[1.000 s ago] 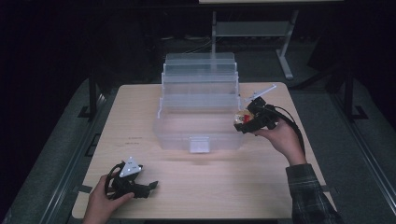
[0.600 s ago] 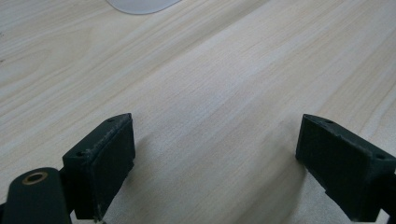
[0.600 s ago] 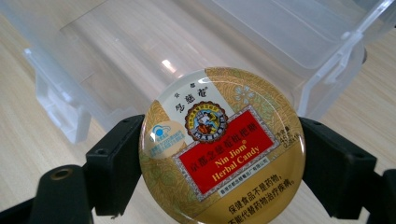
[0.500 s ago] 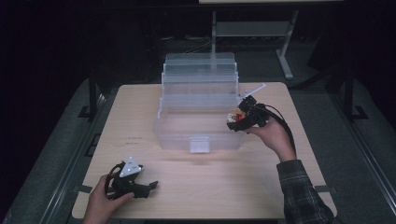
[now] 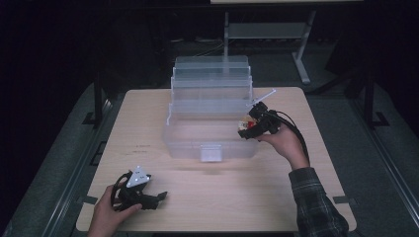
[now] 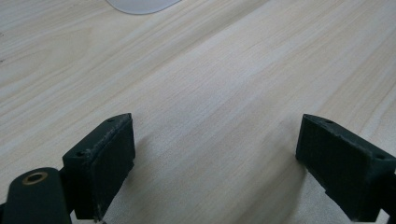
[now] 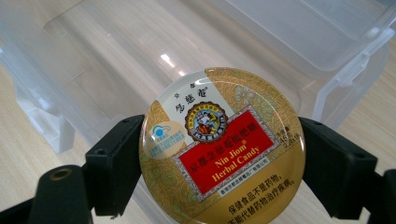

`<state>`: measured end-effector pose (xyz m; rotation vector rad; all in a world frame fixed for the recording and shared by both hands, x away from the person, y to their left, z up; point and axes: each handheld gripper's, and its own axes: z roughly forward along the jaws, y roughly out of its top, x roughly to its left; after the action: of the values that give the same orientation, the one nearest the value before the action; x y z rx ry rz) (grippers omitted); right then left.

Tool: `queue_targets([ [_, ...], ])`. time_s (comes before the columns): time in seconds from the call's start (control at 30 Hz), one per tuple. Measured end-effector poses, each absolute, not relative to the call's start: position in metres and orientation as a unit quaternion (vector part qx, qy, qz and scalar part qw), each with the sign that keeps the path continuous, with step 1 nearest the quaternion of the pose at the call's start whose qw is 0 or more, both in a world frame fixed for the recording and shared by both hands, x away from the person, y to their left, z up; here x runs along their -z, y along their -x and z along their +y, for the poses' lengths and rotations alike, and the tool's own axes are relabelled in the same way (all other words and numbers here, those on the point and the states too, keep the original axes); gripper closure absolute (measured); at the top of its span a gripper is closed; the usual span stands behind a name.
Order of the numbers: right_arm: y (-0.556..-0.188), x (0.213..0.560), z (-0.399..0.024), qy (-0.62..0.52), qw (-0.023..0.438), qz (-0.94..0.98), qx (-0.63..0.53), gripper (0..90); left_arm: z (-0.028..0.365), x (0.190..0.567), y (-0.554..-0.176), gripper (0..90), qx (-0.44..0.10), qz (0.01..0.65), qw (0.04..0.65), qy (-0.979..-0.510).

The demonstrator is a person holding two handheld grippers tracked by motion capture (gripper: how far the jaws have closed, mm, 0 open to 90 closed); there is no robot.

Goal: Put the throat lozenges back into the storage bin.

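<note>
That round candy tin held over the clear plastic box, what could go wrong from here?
The right claw pinches the candy tin only by its rounded, glossy rim, so it might slip or twist out. It hangs by the right edge of the clear box, so a drop could catch the wall and bounce onto the table. The box looks light, and a bump could shove it, since the left claw rests apart from it.

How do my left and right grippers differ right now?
The left gripper stands open with nothing between its jaws; the right gripper is shut on the round candy tin. The left rests low on the wooden table; the right is held at the clear plastic box. Both have black jaws.
</note>
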<state>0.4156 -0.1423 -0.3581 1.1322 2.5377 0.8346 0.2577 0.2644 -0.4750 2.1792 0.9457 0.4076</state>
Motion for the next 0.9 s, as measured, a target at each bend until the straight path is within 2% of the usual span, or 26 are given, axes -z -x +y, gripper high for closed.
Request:
queue_targets([
  [0.9,-0.407,0.350,-0.154,-0.390,0.128,0.864,-0.292,18.9,0.264,0.475,-0.258,10.8,-0.158,0.366,0.358,-0.844],
])
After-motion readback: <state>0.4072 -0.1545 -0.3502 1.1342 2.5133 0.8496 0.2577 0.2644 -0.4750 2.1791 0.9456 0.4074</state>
